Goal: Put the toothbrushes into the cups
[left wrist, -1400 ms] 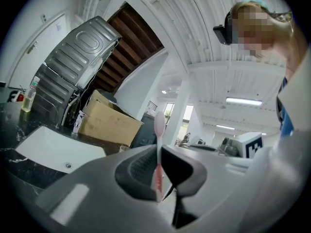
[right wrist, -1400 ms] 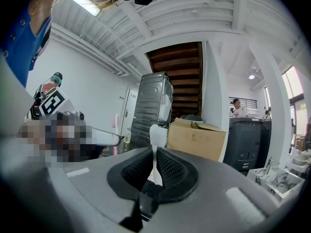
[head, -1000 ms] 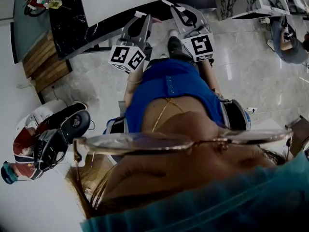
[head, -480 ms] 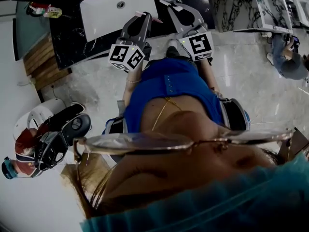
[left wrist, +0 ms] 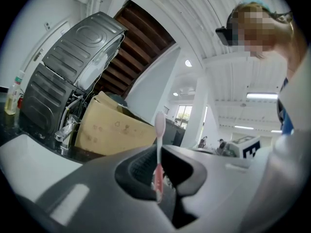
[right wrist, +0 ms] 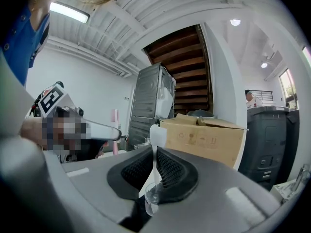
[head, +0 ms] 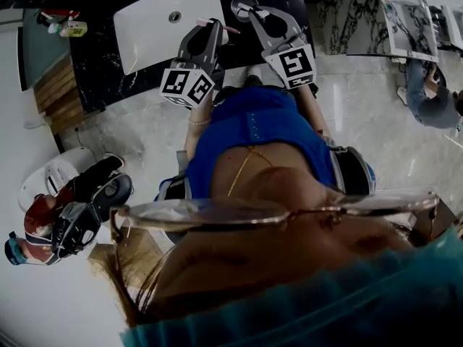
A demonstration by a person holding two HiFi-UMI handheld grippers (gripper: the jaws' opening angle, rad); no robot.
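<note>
Hovering over dark tabletop [head: 108, 56] beside white sink [head: 145, 24]: left claw [left wrist: 158, 176] pinches pink toothbrush [left wrist: 159, 130], right claw [right wrist: 155, 171] pinches white toothbrush [right wrist: 157, 137] near glass cup [right wrist: 151, 198] just right of sink. Risk: thin handles pivot, miss the rim, tip the cup.

Sink [head: 155, 27] set in counter [head: 105, 56]; cup [head: 241, 6] at its right.

White sink [head: 160, 26], black marbled counter [head: 107, 62], pink toothbrush [left wrist: 158, 155], white toothbrush [right wrist: 157, 136], brown cardboard box [right wrist: 206, 141]

The white basin [head: 145, 27] lies open on the dark counter [head: 108, 63], a glass cup [head: 241, 7] standing just beside it.
</note>
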